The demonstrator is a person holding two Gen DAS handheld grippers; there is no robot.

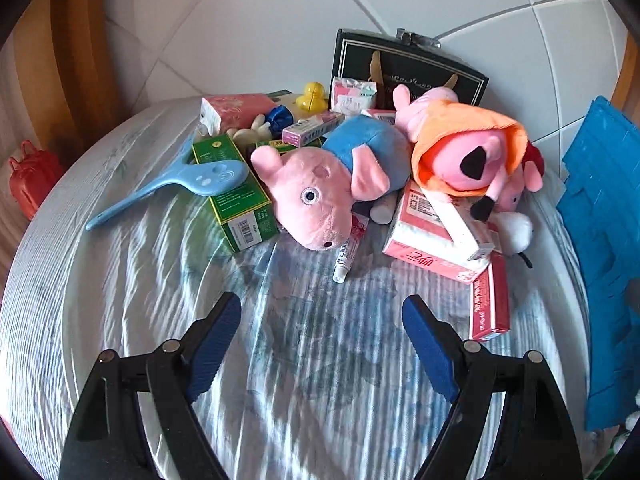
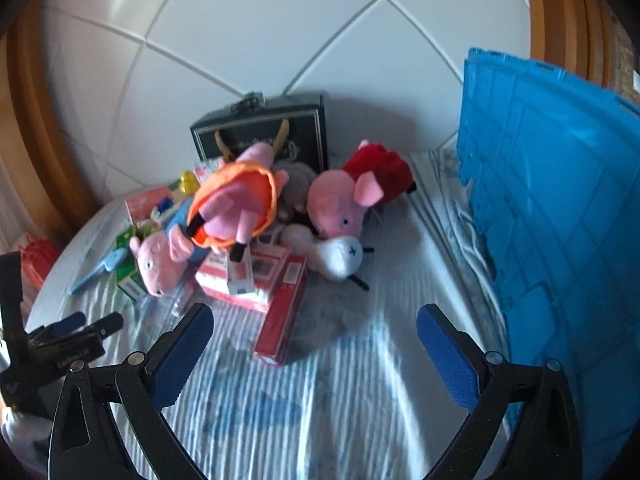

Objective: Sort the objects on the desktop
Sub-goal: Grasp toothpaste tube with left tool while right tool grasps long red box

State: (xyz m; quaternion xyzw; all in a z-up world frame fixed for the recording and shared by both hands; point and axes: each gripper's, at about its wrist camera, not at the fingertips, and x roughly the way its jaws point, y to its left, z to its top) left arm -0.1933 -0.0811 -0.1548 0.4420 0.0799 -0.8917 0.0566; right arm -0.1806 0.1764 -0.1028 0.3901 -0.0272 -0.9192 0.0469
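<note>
A pile of objects lies on the striped cloth. A pink pig plush in blue [image 1: 320,184] [image 2: 160,258] lies beside a pig plush in orange [image 1: 464,148] [image 2: 236,208]. A pig plush in red [image 2: 356,196] and a white plush [image 2: 340,258] lie to the right. A green box [image 1: 234,188], a blue comb [image 1: 172,188], a small tube [image 1: 348,248], a pink tissue pack [image 1: 432,236] and a long red box [image 1: 490,300] [image 2: 282,320] lie around them. My left gripper [image 1: 322,316] is open and empty, short of the tube. My right gripper [image 2: 314,328] is open and empty over the red box's near end.
A blue plastic crate [image 2: 552,220] [image 1: 600,240] stands at the right. A dark gift box [image 1: 404,68] [image 2: 264,132] leans on the tiled wall behind the pile, with a yellow duck [image 1: 312,96] and small boxes near it. A red bag [image 1: 32,176] sits beyond the left edge.
</note>
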